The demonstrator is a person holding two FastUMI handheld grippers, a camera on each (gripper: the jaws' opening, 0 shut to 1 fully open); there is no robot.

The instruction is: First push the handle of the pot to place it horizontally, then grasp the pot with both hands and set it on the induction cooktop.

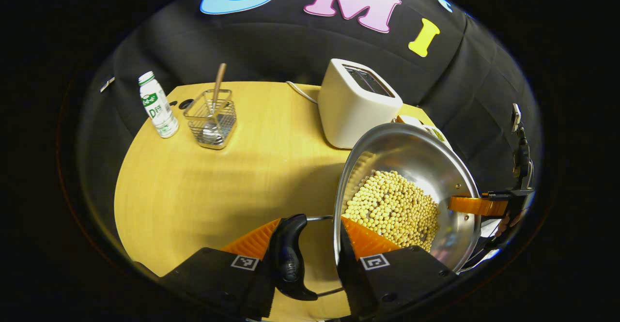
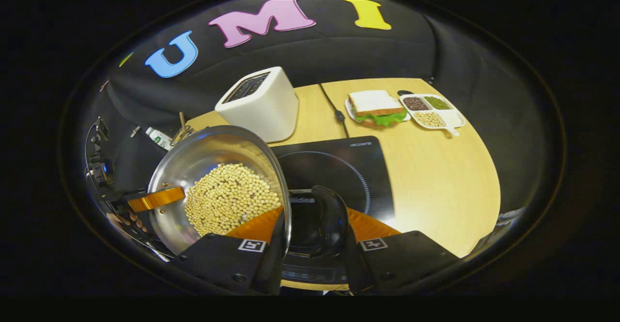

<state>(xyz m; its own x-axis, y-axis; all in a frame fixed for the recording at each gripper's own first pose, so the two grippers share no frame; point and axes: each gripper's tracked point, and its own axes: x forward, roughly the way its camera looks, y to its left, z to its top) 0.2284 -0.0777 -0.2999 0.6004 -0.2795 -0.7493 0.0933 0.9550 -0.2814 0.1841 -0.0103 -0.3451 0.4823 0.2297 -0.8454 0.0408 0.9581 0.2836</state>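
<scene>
Steel pot (image 1: 411, 167), round and part-filled with pale yellow beans (image 1: 395, 208), sits tilted at about four o'clock in the left gripper view, its open mouth turned toward the camera. In that view, going left to right: a white bottle (image 1: 157, 104) at ten o'clock, a wire basket (image 1: 211, 121) holding a wooden-handled utensil just beside it, a white toaster (image 1: 356, 101) at one o'clock, then the pot. The left tool (image 1: 317, 225) grips the pot at its near edge: one orange finger lies outside a black side handle (image 1: 289, 254), the other inside the rim, so it looks closed on handle and rim together. At the far rim, at three o'clock, the other tool's orange finger reaches into the pot.

In the right gripper view the pot (image 2: 218, 167) is at eight o'clock, above the yellow worktop (image 2: 436, 167), with its near edge just over the black induction cooktop (image 2: 339, 167). The right tool (image 2: 315, 218) clamps the rim and a black loop handle (image 2: 325, 215) between its orange fingers. The two handles lie on opposite sides, so the pot's handle axis runs from one tool across to the other. Farther right, at one o'clock, a sandwich (image 2: 378, 104) on a plate and a divided dish (image 2: 433, 109) of beans rest on the worktop.
</scene>
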